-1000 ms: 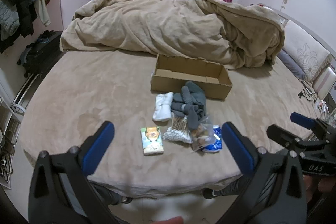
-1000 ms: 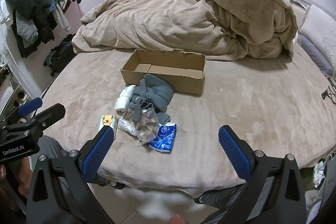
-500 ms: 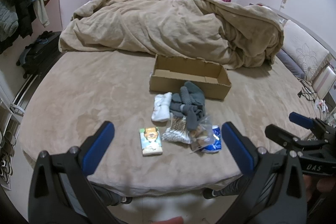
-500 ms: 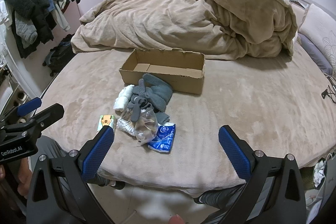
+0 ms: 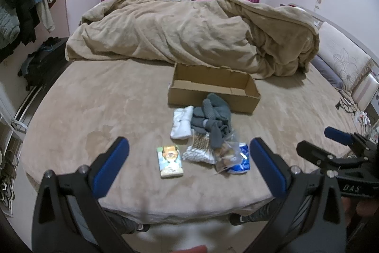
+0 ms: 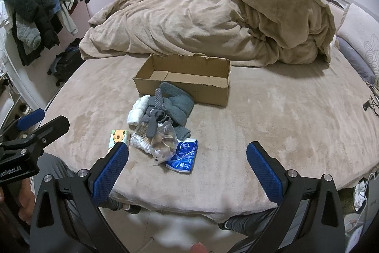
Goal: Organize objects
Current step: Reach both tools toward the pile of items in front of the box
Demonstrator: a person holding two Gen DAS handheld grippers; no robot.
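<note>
An empty open cardboard box [image 5: 213, 90] [image 6: 187, 77] sits on the bed. In front of it lies a pile: a white rolled cloth [image 5: 182, 122] [image 6: 138, 108], grey knit socks [image 5: 213, 115] [image 6: 173, 103], a bag of cotton swabs [image 5: 197, 152] [image 6: 141, 140], a clear snack bag [image 5: 225, 154] [image 6: 163, 142], a blue tissue pack [image 5: 240, 161] [image 6: 183, 154] and a small cartoon-print pack [image 5: 170, 160] [image 6: 117, 136]. My left gripper [image 5: 188, 166] is open and empty, short of the pile. My right gripper [image 6: 187, 171] is open and empty, near the bed's front edge.
A rumpled tan duvet [image 5: 189, 34] fills the back of the bed behind the box. Clothes hang on a rack [image 6: 40, 13] at the left, with a dark bag [image 5: 35, 63] on the floor. Pillows [image 5: 341, 61] and cables [image 6: 372, 103] lie at the right.
Both views have shifted very slightly toward the bed. The objects have not moved and both grippers stay open.
</note>
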